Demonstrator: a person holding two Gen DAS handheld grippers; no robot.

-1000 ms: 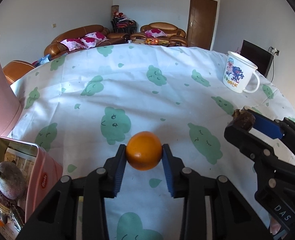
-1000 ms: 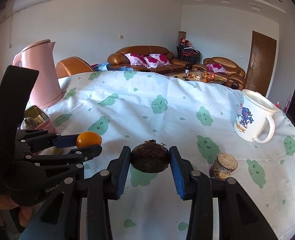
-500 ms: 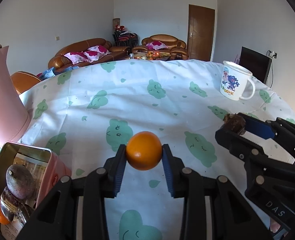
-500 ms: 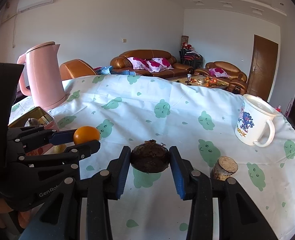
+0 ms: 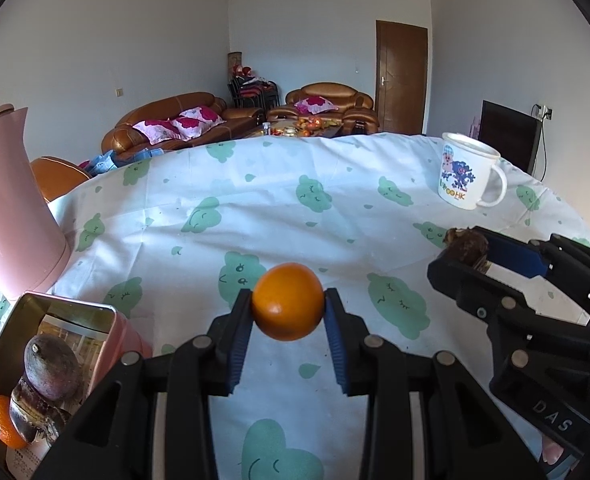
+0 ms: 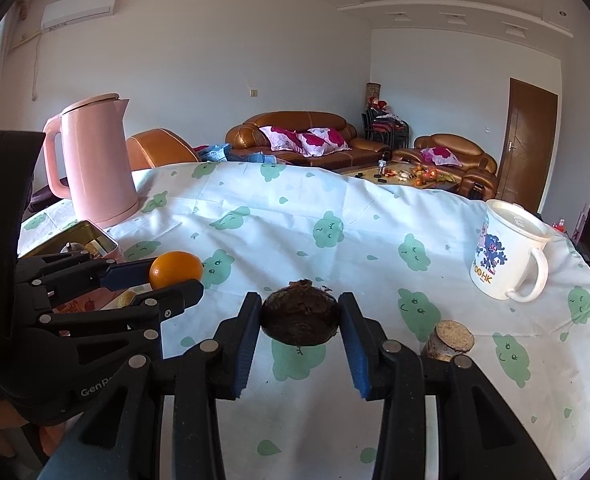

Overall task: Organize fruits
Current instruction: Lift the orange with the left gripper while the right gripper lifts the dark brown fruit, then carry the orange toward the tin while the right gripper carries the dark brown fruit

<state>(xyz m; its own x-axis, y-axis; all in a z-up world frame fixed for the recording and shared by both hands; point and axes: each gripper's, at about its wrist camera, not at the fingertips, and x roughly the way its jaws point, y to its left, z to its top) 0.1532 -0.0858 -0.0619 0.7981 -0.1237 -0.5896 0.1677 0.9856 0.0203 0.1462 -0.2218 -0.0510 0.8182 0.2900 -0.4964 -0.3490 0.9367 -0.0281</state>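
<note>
Your left gripper (image 5: 289, 312) pinches the orange (image 5: 287, 301) between its jaws; your right gripper (image 6: 300, 330) pinches the dark brown fruit (image 6: 300, 317); both hang above the tabletop (image 5: 335, 216); over the last second the left view has tilted upward, and the tin (image 5: 107, 322) with fruit already inside now shows more fully at lower left; probably the drop-off comes next.
</note>
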